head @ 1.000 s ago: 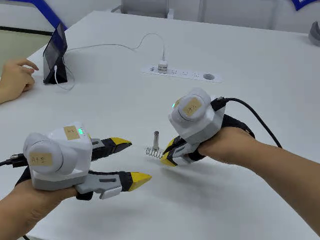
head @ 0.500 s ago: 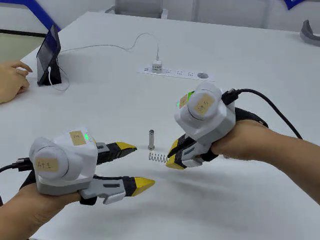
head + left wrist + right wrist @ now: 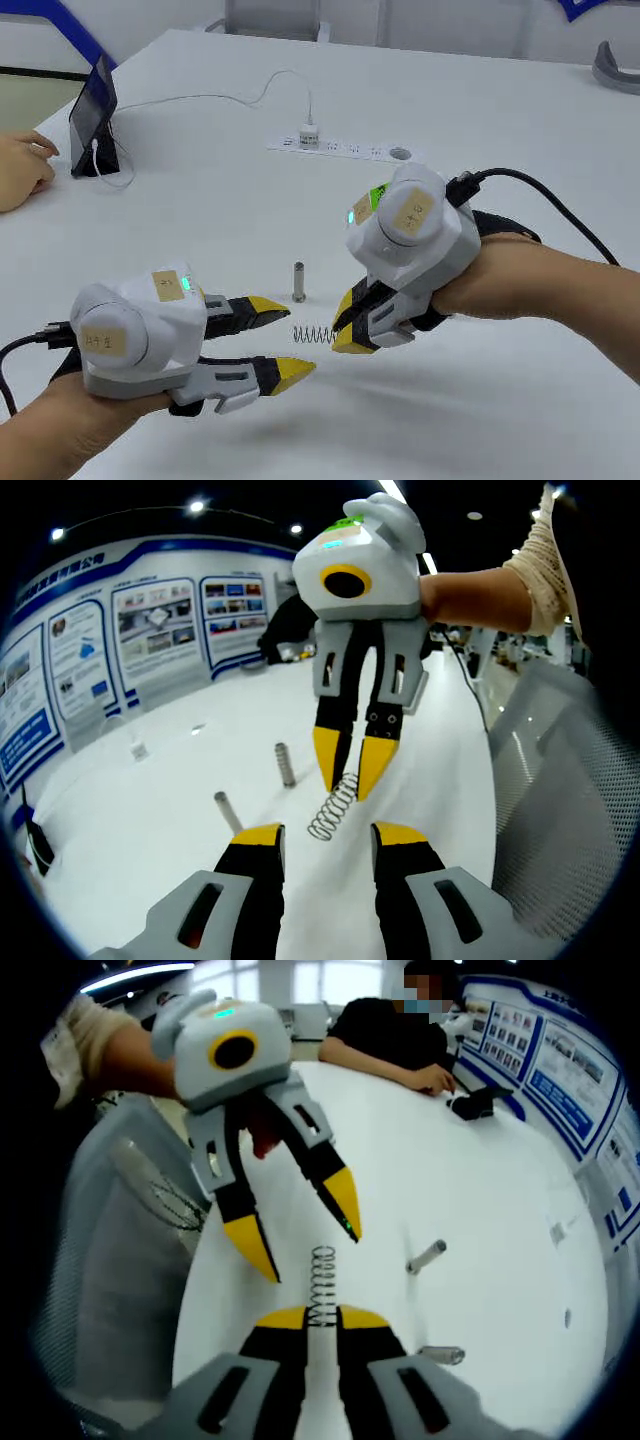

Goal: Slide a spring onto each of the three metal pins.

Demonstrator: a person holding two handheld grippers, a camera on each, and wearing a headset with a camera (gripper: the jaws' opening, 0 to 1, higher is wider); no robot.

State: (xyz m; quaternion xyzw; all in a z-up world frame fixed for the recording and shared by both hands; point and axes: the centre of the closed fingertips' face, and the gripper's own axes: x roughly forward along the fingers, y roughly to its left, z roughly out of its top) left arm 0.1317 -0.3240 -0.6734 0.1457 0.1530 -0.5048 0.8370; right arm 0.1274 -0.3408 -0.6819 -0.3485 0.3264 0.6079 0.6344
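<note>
In the head view, a hand (image 3: 20, 170) rests on the white desk (image 3: 200, 215) at the far left edge of the frame. Just right of it a tablet (image 3: 90, 115) stands propped, with a cable (image 3: 200, 97) running across to a power strip (image 3: 340, 150) at upper centre.

In the lower left of the frame the left gripper (image 3: 293, 338) points rightward. Its yellow-tipped jaws are spread apart and hold nothing.

Right of its tips, near the frame's centre, a metal pin (image 3: 298, 281) stands upright on the desk. Just below the pin in the frame, and apart from it, is the spring (image 3: 314, 334). It stretches leftward from the right gripper (image 3: 347, 322), whose jaws are pinched together on its right end. I cannot tell whether the free end touches the desk.

In the left gripper view, a second pin (image 3: 227, 811) sits at lower left, leaning in that view, left of the upright one. The spring slants down from the other gripper's tips in the centre. A mesh chair (image 3: 560, 780) is on the right side of the frame.

In the right gripper view, the spring rises from between that gripper's closed tips at bottom centre. A person (image 3: 390, 1030) in black sits at the desk at the top.
</note>
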